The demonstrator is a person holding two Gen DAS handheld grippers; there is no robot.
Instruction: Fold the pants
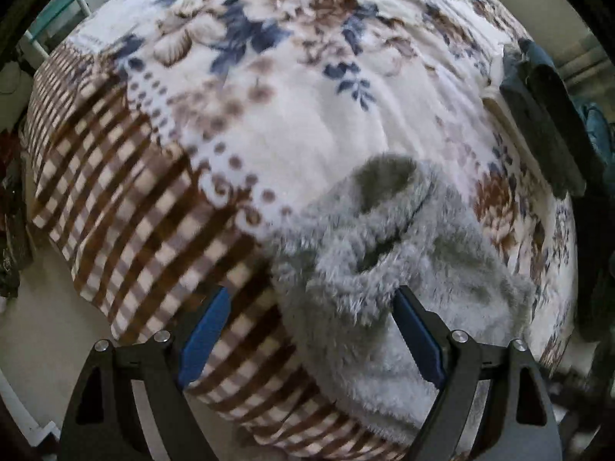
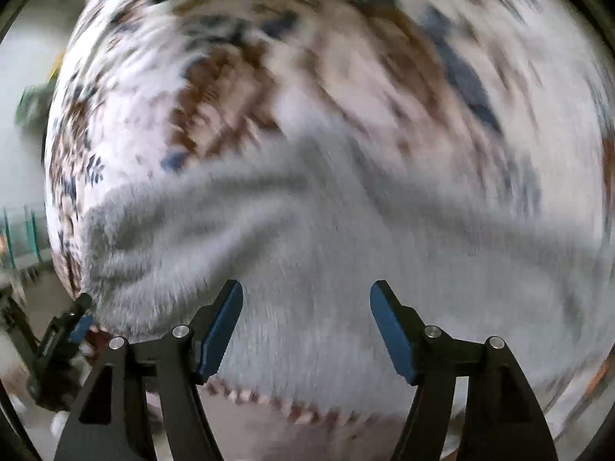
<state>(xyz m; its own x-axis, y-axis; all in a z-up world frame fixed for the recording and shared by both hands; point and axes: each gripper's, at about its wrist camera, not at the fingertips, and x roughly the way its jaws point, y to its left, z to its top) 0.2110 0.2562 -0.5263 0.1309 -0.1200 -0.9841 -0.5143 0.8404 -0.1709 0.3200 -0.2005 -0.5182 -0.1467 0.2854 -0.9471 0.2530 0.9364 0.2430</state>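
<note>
On the bed, grey fluffy pants (image 1: 388, 280) lie bunched on a blanket (image 1: 292, 107), near its lower right part in the left wrist view. Left gripper (image 1: 311, 330) hangs over them pointing down, jaws wide apart, nothing clamped; one blue pad sits over the checked border, the other over the grey pile.

Right wrist view shows the pants (image 2: 326, 253) spread much wider, filling the lower half, with the right gripper (image 2: 307, 326) above them, jaws parted and empty, pads not pressing the fabric. It also catches the left gripper (image 2: 78, 324) small at the left edge, beside the pants' edge; the left view does not show the right gripper.

Only the left view gives the blanket pattern clearly: cream plush with blue and brown flowers, dotted band, brown-and-white check border. It also shows a dark cloth (image 1: 546, 115) at the right edge, partly cut off by the lens rim.

Right view is heavily smeared; the blanket (image 2: 238, 88) reads as brown and blue streaks, and a scalloped pinkish edge near the bottom is probably the border. Pants' shape there is hard to make out; waist or leg cannot be told.
</note>
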